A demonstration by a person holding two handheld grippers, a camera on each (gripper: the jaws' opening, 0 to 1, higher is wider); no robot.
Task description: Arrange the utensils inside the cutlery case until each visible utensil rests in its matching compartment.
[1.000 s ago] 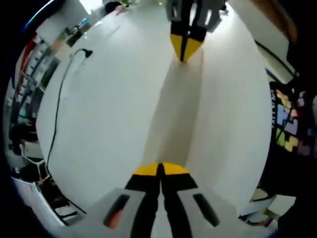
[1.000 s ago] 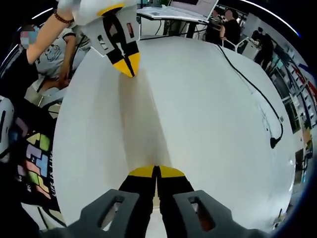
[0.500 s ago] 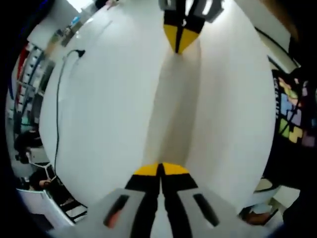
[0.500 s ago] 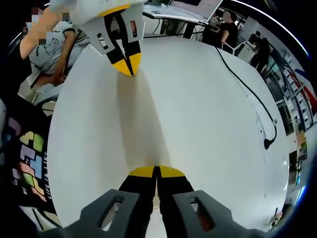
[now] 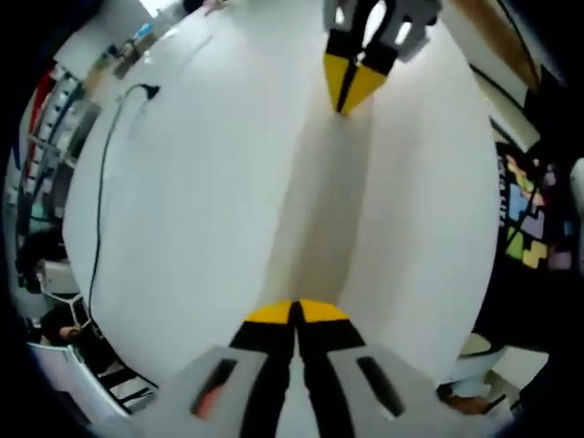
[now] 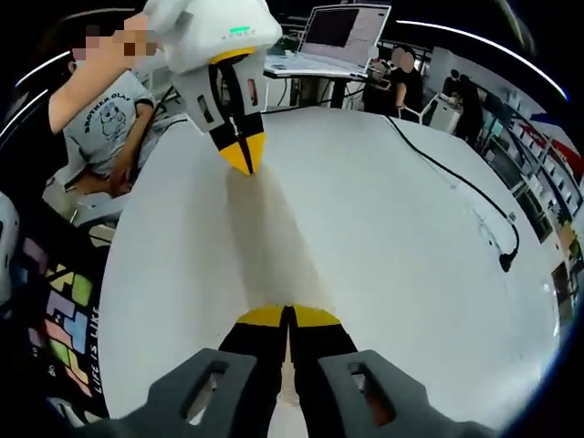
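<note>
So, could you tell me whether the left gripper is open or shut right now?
Shut. In the left gripper view the left gripper has its yellow tips pressed together above the white table, holding nothing.

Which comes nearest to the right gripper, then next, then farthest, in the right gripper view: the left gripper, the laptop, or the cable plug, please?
1. Left gripper, straight ahead over the table, jaws shut.
2. Cable plug, off to the right on the table.
3. Laptop, beyond the table's far edge.
</note>
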